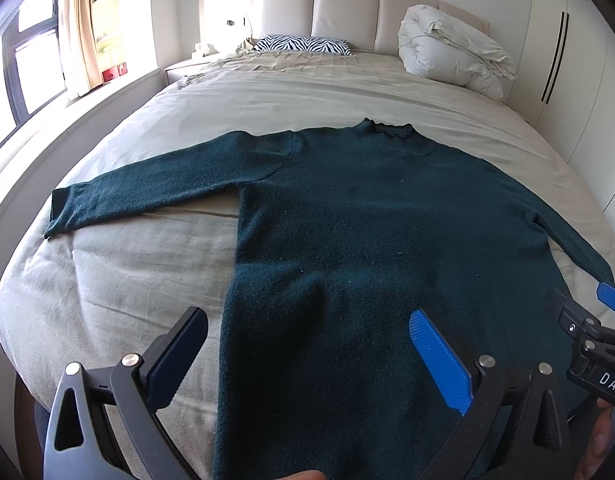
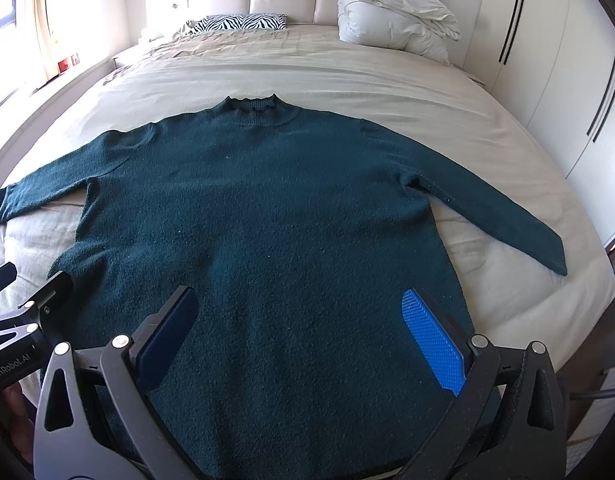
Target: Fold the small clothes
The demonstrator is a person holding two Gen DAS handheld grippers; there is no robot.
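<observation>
A dark green long-sleeved sweater point(image 1: 347, 216) lies flat on the bed, collar toward the headboard, both sleeves spread out to the sides. It also shows in the right wrist view point(image 2: 267, 208). My left gripper point(image 1: 307, 340) is open and empty, hovering over the sweater's lower left hem edge. My right gripper point(image 2: 303, 320) is open and empty over the lower middle of the sweater. The right gripper's body shows at the right edge of the left wrist view point(image 1: 587, 336). The left gripper's body shows at the left edge of the right wrist view point(image 2: 23, 312).
The bed point(image 1: 119, 264) has a beige cover. A zebra-striped pillow point(image 1: 303, 45) and a bundled white duvet point(image 1: 451, 50) lie by the headboard. A window and curtain point(image 1: 77, 28) are to the left, white wardrobes point(image 2: 555, 60) to the right.
</observation>
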